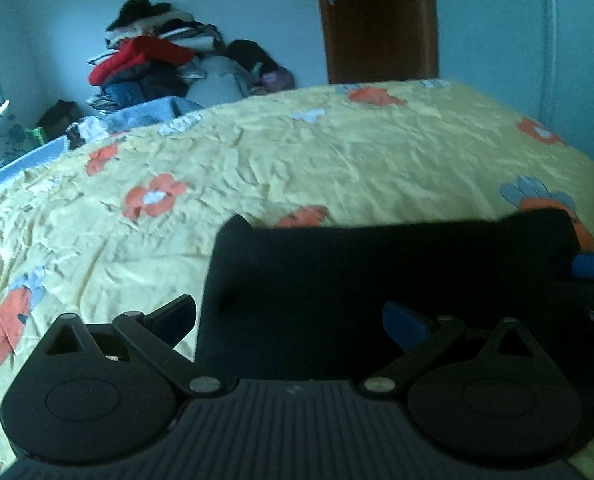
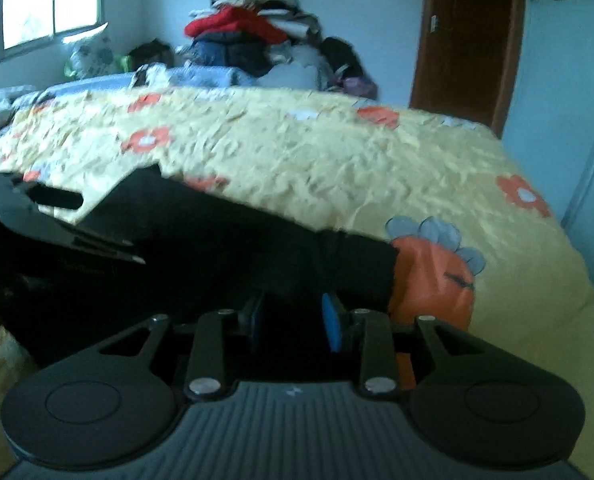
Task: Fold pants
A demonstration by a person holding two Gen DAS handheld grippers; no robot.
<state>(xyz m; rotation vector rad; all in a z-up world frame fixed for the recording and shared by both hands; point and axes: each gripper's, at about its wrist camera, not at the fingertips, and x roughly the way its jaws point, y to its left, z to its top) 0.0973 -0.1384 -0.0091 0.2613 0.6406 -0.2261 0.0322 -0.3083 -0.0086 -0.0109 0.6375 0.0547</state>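
The black pants [image 1: 377,280] lie folded into a dark rectangle on the yellow flowered bedspread [image 1: 297,160], close in front of both grippers. My left gripper [image 1: 289,320] is open wide, its fingers on either side of the near edge of the pants, the left one over the bedspread. In the right wrist view the pants [image 2: 217,248] stretch from the left to the centre. My right gripper [image 2: 295,322] is partly open at the fabric's near right end; I cannot tell whether cloth lies between the pads. The left gripper's body [image 2: 37,216] shows at the left.
A tall heap of clothes [image 1: 157,64] is piled beyond the bed's far side. A brown door [image 1: 377,20] stands behind the bed, a window [image 2: 49,0] at the far left. The right bed edge [image 2: 557,260] drops off near the wall.
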